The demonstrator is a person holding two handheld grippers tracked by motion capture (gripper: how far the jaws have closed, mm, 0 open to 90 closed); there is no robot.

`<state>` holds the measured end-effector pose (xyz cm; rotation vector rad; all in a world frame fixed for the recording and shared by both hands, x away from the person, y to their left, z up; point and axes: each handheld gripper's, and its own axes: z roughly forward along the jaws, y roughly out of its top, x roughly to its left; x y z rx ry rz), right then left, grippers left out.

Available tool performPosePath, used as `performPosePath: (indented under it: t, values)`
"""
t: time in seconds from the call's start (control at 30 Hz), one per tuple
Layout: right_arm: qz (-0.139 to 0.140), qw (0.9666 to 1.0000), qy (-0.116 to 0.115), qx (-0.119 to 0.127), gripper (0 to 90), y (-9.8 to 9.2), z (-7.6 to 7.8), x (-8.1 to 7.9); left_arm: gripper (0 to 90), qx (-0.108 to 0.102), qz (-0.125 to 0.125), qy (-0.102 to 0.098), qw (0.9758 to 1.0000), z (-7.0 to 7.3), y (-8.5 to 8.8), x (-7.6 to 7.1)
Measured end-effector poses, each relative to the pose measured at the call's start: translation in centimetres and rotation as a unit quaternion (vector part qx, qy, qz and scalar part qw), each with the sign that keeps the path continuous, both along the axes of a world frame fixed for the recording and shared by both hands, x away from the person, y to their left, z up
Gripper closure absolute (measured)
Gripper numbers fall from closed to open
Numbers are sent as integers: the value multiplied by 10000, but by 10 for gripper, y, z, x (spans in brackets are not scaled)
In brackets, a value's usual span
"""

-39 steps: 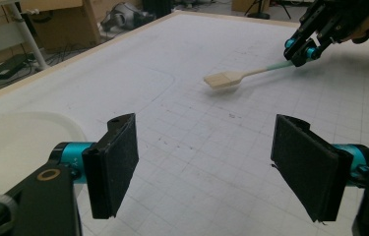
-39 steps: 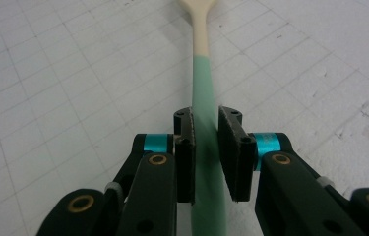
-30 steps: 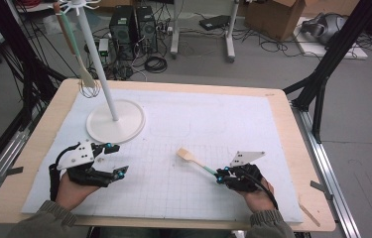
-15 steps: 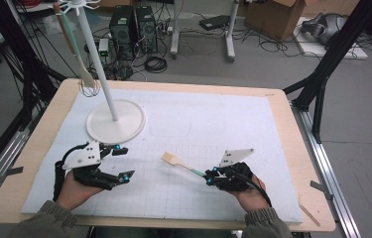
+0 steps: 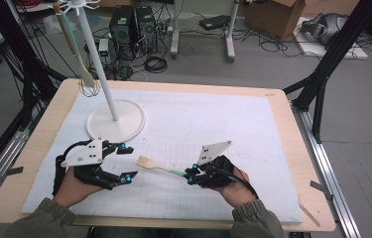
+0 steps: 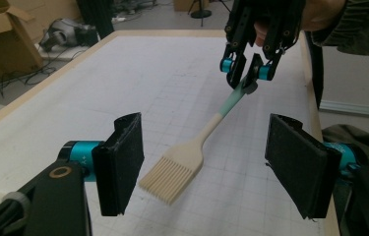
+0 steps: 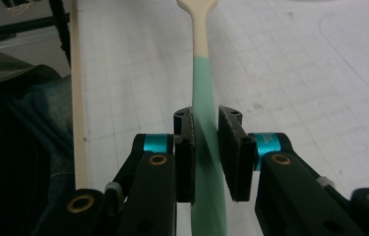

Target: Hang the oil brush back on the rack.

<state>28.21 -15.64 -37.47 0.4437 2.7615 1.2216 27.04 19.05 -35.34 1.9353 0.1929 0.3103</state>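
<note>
My right gripper (image 5: pixel 191 176) is clenched on the green handle of the brush (image 5: pixel 156 166), near the front edge of the counter (image 5: pixel 292 148) and a little right of its middle; the pads press the handle from both sides in the right gripper view (image 7: pixel 206 147); the brush is lifted off the white mat (image 5: pixel 223 124), its long axis running from my right gripper toward the counter's left, cream bristle head leading; my left gripper (image 5: pixel 126 162) waits released, its jaws just closing a little with nothing pressed between them; in the left gripper view the bristle head (image 6: pixel 172 174) lies between its two pads, touching neither; toward the rear left corner stands a white stand (image 5: pixel 115 120) on a round base, well apart from the brush; a whisk (image 5: pixel 88 84) hangs from its top.
</note>
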Motion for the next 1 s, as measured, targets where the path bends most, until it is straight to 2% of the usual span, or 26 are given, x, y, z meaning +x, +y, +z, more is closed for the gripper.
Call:
performPosePath:
  t: [0.4, 0.73, 1.0]
  values:
    - [551, 9985, -44, -55, 780, 38, 15, 3, 335, 172, -260, 60, 9995, 4, -8, 3]
    - [837, 9964, -49, -152, 779, 62, 18, 3, 352, 308, -402, 87, 9987, 6, -12, 4]
    - [961, 9951, -75, -235, 780, 74, 23, 3, 376, 435, -477, 134, 9978, 4, -13, 5]
